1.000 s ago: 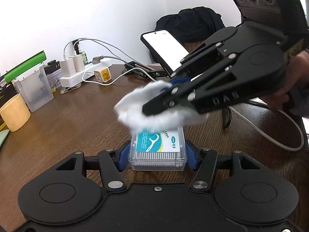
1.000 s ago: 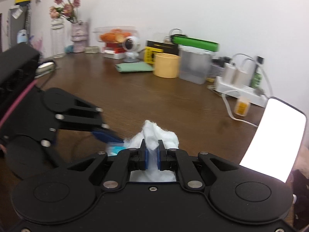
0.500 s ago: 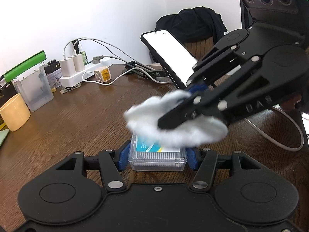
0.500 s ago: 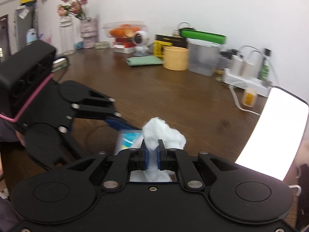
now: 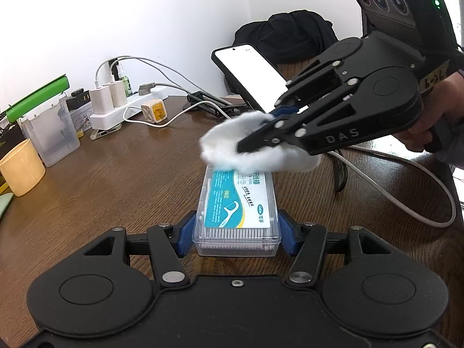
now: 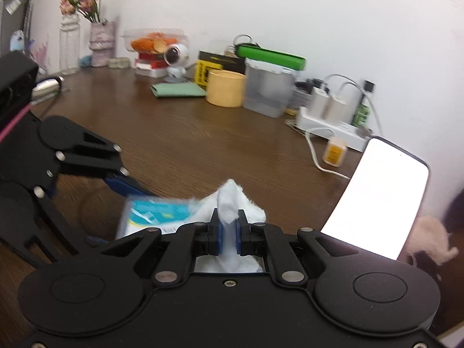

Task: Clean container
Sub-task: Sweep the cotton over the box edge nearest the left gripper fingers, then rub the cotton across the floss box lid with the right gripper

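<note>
Box lid mid-wipe.
The box is clamped by the left gripper; cotton, pinched in the right gripper, is pressed on its far end; the near part is left.

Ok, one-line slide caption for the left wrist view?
Left gripper clamps a clear floss-pick box while right gripper wipes its far end with cotton.

I see a clear glossy plastic floss-pick box with a printed paper label, fluffy white cotton wadding, matt black plastic gripper linkages, and a wood-grain table with slight sheen.
</note>
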